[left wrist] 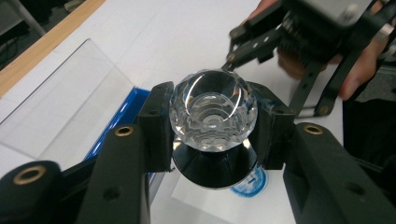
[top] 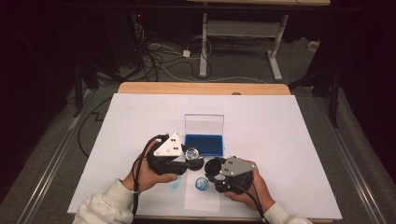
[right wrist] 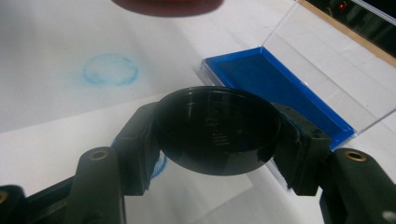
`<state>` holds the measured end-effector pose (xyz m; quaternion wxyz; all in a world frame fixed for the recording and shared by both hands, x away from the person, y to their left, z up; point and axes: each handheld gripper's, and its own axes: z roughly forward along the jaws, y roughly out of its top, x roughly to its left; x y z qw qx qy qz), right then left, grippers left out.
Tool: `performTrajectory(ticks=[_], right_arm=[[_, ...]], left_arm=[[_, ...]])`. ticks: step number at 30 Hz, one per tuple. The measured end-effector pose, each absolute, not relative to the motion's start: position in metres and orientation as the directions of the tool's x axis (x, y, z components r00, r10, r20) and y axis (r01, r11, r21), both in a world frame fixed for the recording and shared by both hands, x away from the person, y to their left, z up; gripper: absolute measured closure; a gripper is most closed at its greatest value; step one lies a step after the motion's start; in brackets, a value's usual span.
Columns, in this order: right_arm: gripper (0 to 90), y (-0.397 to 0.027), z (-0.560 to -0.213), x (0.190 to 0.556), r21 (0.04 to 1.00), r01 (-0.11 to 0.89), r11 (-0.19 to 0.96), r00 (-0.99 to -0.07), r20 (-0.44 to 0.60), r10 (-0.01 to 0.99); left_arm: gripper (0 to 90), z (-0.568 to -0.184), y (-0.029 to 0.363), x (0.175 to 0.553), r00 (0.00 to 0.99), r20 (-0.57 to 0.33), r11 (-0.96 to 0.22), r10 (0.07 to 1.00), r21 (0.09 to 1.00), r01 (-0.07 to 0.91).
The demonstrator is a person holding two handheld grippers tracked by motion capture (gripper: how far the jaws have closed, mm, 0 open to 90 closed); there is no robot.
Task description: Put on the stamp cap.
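While the person's forearms come in over the near edge of the white-covered table (top: 289, 140), each hand holds a gripper above the near middle of the surface. The right gripper (top: 215, 167) has its jaws pressed onto a black dome-shaped cap (right wrist: 217, 128), one pad on each side of it; in the high view this cap (top: 214, 166) hangs just above the sheet, near the near edge. Just beside it on the paper lies a round blue stamped mark (top: 201, 183), and a fainter blue ring-shaped smudge (right wrist: 111, 70) sits a little farther toward the left edge. The left gripper (top: 191, 156) pinches a clear faceted crystal-like stamp with a black round base (left wrist: 213, 116), its pads tight against the faceted sides; the stamp is held off the surface, just beside the right gripper and between the stamped mark and the ink pad. Farther in, at the middle of the table, rests a blue rectangular ink pad (top: 204, 144) in an open case whose clear plastic lid (top: 204, 124) stands upright behind it. A wooden strip (top: 201, 88) runs along the far edge.
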<state>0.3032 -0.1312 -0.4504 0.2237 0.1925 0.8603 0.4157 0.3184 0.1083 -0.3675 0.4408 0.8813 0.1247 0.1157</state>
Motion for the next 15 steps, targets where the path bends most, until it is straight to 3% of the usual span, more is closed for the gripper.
performTrajectory(ticks=[15], right_arm=[[38.4,-0.116,-0.447,0.302,0.852,0.139,0.504,-0.838,-0.171,0.519]], left_arm=[[54.6,-0.369,0.093,0.322,0.951,0.078,-0.565,0.299,0.818,0.111]])
